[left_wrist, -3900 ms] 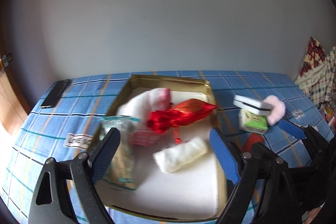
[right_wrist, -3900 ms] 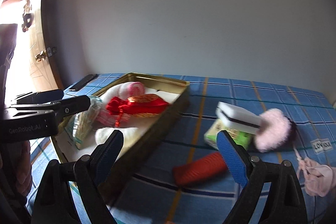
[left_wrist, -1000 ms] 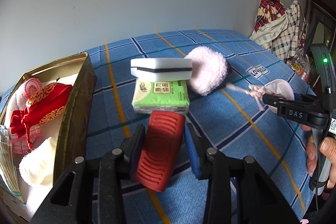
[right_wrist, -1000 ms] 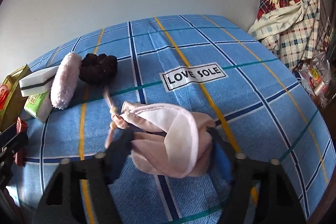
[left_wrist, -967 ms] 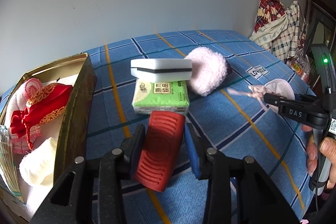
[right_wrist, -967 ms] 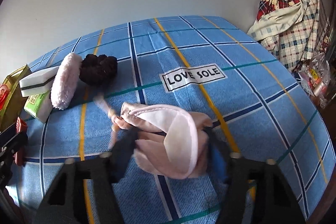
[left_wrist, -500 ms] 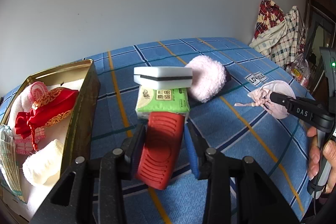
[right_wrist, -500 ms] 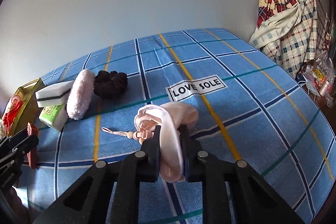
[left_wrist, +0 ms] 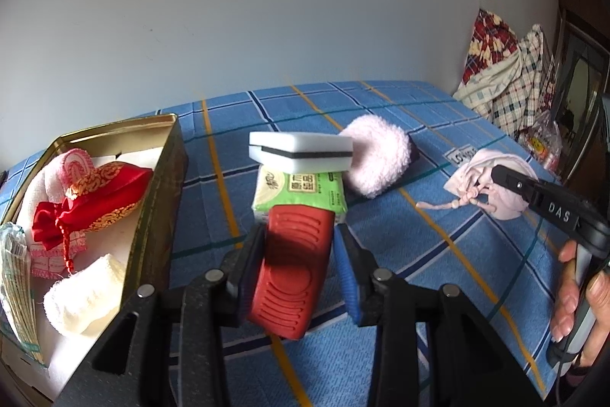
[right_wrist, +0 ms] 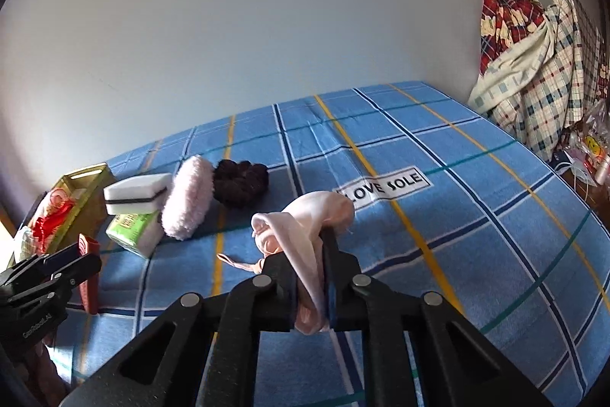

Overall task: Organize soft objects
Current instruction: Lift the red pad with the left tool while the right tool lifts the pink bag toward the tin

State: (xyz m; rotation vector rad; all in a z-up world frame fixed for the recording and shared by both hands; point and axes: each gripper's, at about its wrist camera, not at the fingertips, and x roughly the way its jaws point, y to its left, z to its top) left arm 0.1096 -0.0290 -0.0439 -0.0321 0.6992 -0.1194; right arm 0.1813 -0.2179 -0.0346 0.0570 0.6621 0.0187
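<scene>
Now right claw point(right_wrist: 310, 287) tight on pink pouch point(right_wrist: 305, 227), lifted.

Soft daylight, mild shadows; both views sharp (fisheye bends and darkens the corners).

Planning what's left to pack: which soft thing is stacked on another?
The white sponge with the black stripe: it rests atop the green tissue pack; the pink puff sits on the bedsheet.
</scene>
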